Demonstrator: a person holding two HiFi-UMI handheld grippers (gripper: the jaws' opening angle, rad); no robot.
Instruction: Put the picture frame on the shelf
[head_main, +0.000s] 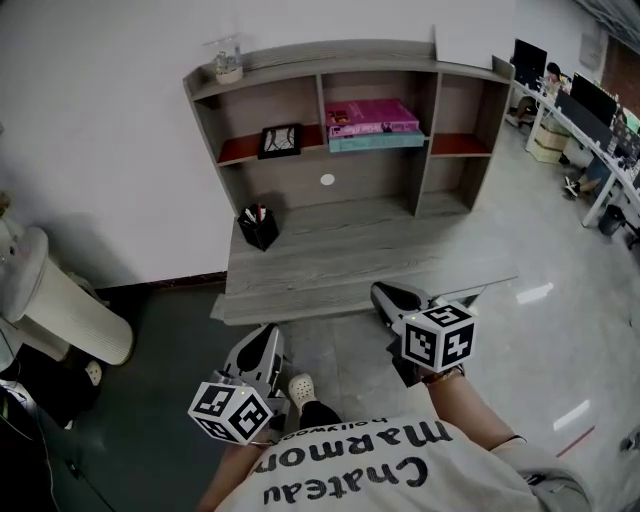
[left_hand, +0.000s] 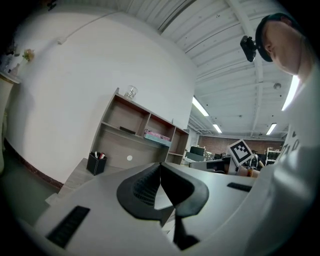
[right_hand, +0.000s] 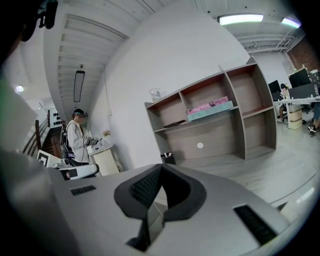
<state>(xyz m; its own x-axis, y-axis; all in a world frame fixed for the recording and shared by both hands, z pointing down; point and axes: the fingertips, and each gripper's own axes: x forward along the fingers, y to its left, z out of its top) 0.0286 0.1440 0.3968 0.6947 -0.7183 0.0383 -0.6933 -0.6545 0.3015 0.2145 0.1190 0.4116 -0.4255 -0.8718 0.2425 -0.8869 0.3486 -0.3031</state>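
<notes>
Shelf (head_main: 370, 188) holds picture frame (head_main: 281, 140), far from right gripper (head_main: 386, 296)

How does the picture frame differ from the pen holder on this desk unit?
The picture frame sits on the left shelf board; the pen holder stands lower, on the desk surface. The picture frame is thin and appears to lie flat; the pen holder is an upright box holding pens. Both are dark and toward the unit's left.

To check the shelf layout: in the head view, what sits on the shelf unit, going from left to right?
small jar on the top board → picture frame → pink books
</notes>
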